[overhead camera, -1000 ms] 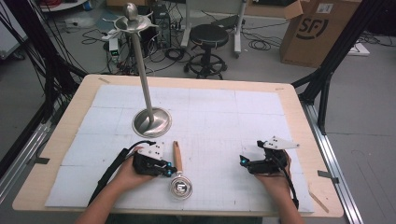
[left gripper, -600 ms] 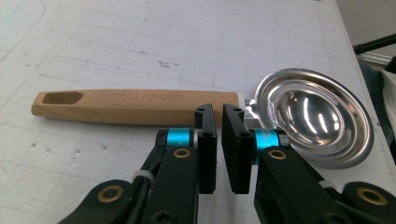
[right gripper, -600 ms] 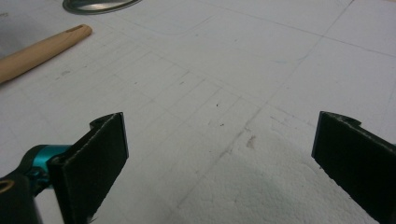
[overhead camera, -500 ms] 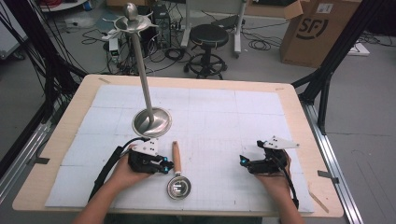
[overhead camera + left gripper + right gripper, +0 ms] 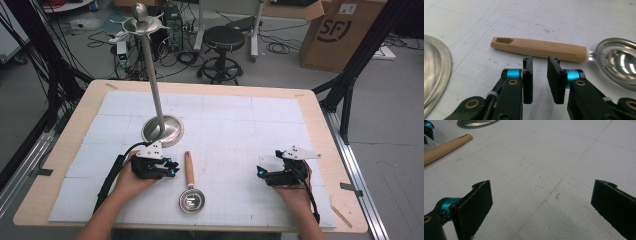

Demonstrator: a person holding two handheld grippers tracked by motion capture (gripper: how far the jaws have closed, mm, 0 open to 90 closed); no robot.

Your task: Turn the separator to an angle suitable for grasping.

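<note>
Jaws of the left gripper (image 5: 539, 65) stood narrowly apart, clamped on nothing, tips just short of the wooden handle (image 5: 540, 48) of the ladle (image 5: 190, 187), probably lined up to take it; the ladle lay flat on the white mat (image 5: 240, 130), bowl toward the person, near the stand (image 5: 161, 129); the right gripper (image 5: 541, 202) rested well apart, jaws wide, seemingly waiting.

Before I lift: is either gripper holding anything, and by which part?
Nothing is held. The left gripper has its fingers apart, just short of the wooden handle of the steel ladle; the right gripper is wide open.
</note>
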